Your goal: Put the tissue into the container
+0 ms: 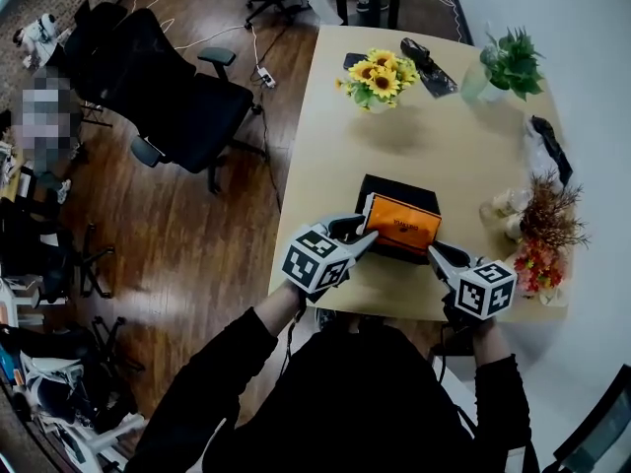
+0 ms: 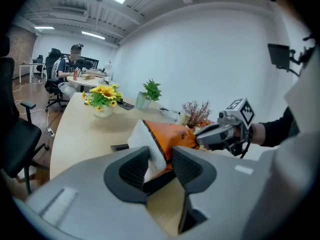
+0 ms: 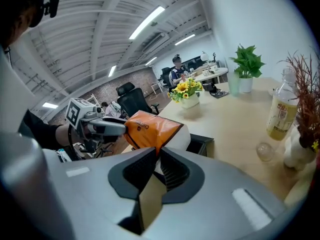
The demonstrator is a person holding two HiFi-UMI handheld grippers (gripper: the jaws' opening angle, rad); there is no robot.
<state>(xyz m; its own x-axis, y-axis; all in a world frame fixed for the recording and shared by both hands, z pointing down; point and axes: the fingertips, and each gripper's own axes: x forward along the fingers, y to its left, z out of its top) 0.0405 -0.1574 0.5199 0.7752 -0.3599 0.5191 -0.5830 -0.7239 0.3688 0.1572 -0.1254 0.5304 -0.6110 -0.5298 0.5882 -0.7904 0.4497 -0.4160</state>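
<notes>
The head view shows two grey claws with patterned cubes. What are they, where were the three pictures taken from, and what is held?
No robot here: a person holds a two-jaw tool in each hand. One camera sits on the head, and one rides on each tool. The left gripper and right gripper each pinch an end of an orange tissue pack, over a black container on the table. Sunflowers and a green plant stand further back.

Bare tabletop (image 1: pixel 325 166) lies open left of the container (image 1: pixel 392 186); dried flowers (image 1: pixel 550 217) seemingly crowd its right.
</notes>
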